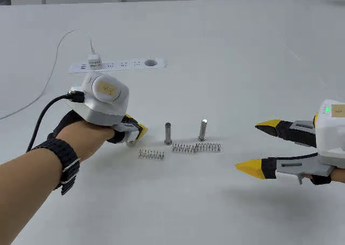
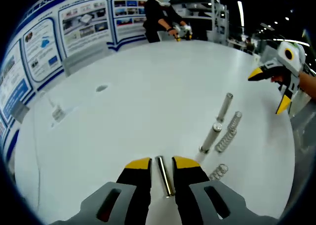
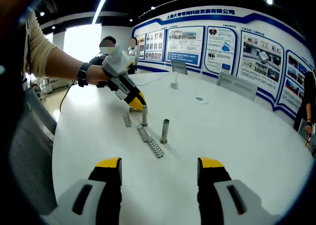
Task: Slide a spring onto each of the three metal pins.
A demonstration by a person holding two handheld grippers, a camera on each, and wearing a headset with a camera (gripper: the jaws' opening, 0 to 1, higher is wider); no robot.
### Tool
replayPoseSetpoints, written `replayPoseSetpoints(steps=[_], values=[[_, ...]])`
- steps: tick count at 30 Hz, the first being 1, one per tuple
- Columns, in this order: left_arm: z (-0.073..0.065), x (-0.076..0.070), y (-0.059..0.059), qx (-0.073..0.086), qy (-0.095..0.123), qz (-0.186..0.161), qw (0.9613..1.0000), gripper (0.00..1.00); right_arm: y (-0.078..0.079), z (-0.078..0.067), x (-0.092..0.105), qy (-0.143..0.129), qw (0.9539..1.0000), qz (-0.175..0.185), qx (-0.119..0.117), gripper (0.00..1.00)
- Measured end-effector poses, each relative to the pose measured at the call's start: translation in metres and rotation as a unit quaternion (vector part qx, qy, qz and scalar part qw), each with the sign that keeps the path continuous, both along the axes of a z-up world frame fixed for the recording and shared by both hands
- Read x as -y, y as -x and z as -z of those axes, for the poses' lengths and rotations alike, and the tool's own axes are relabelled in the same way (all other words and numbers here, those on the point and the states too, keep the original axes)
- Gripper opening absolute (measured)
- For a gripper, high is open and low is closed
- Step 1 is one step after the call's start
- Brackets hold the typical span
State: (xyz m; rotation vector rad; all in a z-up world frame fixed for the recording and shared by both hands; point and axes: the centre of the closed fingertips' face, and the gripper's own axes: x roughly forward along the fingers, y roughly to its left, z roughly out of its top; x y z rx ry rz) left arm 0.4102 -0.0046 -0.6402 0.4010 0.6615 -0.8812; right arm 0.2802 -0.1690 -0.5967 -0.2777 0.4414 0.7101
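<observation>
My left gripper (image 1: 135, 133) (image 2: 162, 166) is shut on a metal pin (image 2: 165, 176), whose end reaches the white table (image 1: 226, 67). To its right stand two more pins (image 1: 168, 133) (image 1: 203, 129), upright and bare. Three springs lie in front of them: one at the left (image 1: 151, 154) and two end to end (image 1: 185, 147) (image 1: 209, 146). My right gripper (image 1: 253, 147) (image 3: 159, 165) hovers open to the right of the pins with nothing between its jaws. In the right gripper view the pins (image 3: 165, 131) (image 3: 144, 114) and springs (image 3: 155, 147) lie ahead, with the left gripper (image 3: 131, 94) behind them.
A white power strip (image 1: 116, 65) with a plugged-in charger and cable lies at the back left of the table. A black cable trails from the left gripper. People stand beyond the table's far edge (image 2: 160, 17).
</observation>
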Motion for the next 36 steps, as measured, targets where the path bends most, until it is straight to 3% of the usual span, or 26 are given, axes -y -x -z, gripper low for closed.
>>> replayPoseSetpoints(steps=[14,36], values=[[0.009,0.001,-0.004,-0.018,-0.030,-0.014,0.9993,0.12,-0.001,-0.001,0.004,-0.001,1.0000,0.006,0.001,0.63],[0.015,-0.001,-0.007,-0.039,-0.049,-0.032,0.9975,0.10,-0.001,0.001,0.008,-0.001,0.9999,0.010,-0.002,0.62]])
